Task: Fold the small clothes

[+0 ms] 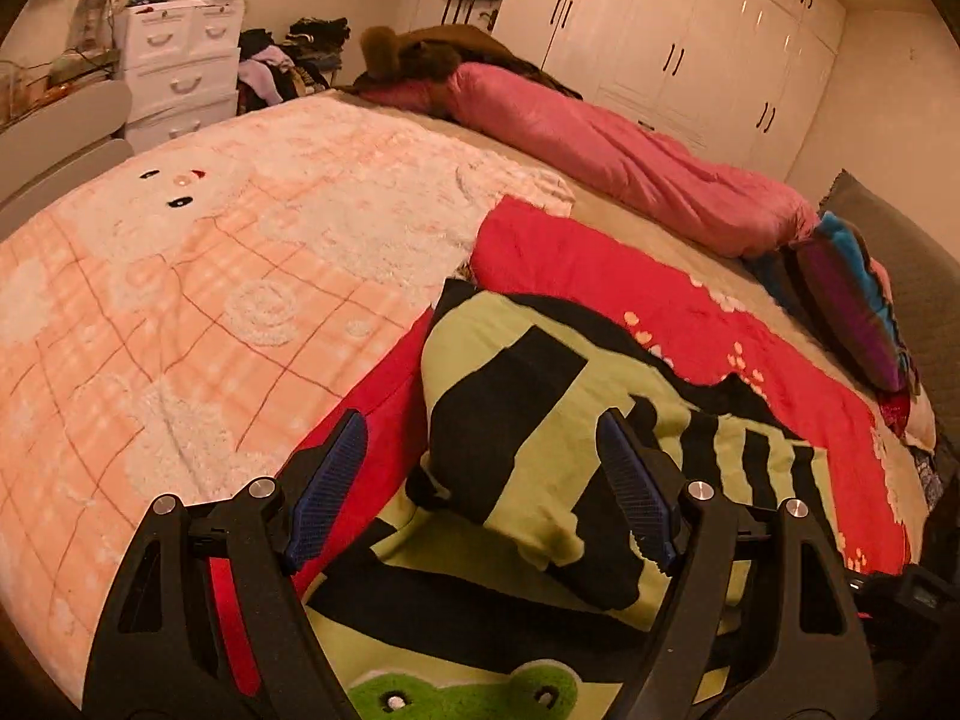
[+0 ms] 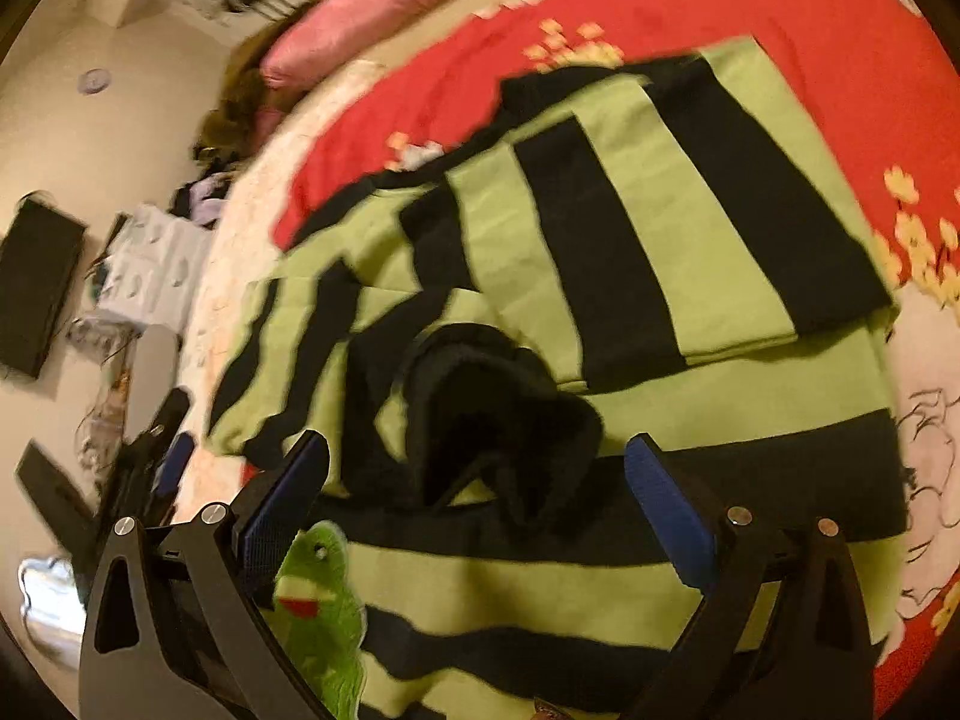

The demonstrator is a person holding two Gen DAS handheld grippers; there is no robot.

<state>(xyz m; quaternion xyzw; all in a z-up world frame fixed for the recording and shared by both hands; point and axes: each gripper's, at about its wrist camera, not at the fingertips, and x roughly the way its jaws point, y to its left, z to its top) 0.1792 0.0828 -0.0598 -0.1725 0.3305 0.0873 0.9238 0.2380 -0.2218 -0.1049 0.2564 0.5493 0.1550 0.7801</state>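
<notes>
A green and black striped sweater [image 1: 540, 420] with a frog patch [image 1: 456, 690] lies on a red flowered blanket [image 1: 630, 276] on the bed. Its sleeves are folded in over the body. My left gripper [image 1: 483, 480] hovers open over a folded sleeve, blue pads [image 1: 330, 480] apart and touching no cloth. In the right wrist view the sweater [image 2: 660, 228] fills the frame, blurred. My right gripper [image 2: 477, 504] stands open above the black collar [image 2: 492, 396], with nothing held. The frog patch [image 2: 318, 600] lies beside its left finger. The left gripper [image 2: 168, 456] shows at the sweater's left edge.
A peach plaid blanket with a white bear [image 1: 210, 276] covers the left of the bed. A pink quilt [image 1: 600, 144] lies along the far side and a striped pillow [image 1: 852, 300] at the right. White drawers [image 1: 180, 66], piled clothes and a wardrobe [image 1: 690, 42] stand beyond.
</notes>
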